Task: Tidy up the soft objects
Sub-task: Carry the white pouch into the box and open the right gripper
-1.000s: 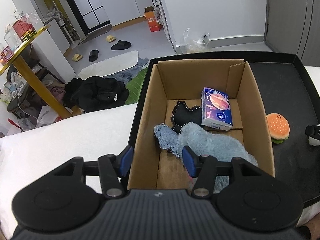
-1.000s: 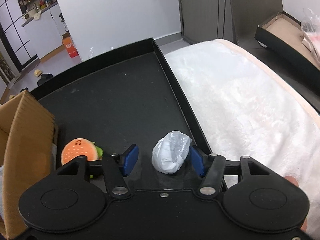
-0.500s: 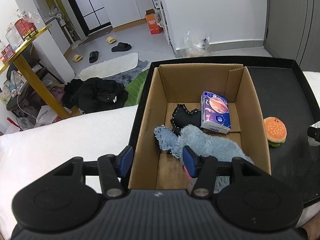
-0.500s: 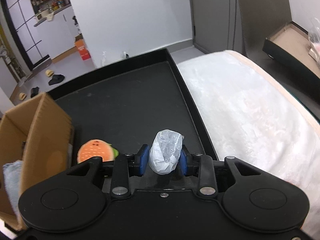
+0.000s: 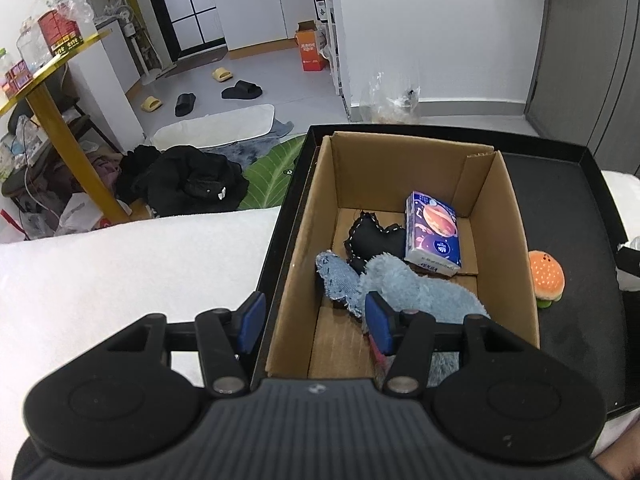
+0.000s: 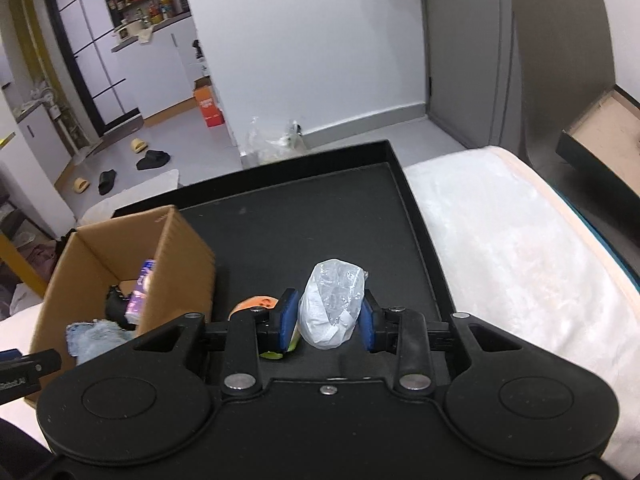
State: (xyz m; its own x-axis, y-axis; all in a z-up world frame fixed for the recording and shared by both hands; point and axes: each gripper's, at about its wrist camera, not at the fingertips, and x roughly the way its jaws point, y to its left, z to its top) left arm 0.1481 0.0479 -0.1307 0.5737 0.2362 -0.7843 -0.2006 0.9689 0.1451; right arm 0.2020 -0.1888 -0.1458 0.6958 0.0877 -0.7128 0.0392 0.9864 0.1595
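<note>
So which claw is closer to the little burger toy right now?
Right. The right claw is just beside the burger toy, shut on a white wrapped bundle. The left claw hangs open over the cardboard box's near left corner.

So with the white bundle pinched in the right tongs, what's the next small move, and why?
Probably carry it left over the cardboard box and release. The right tongs are shut on the white plastic-wrapped bundle, which looks lifted off the black tray; the box already holds other soft items, and the left tongs are open.
</note>
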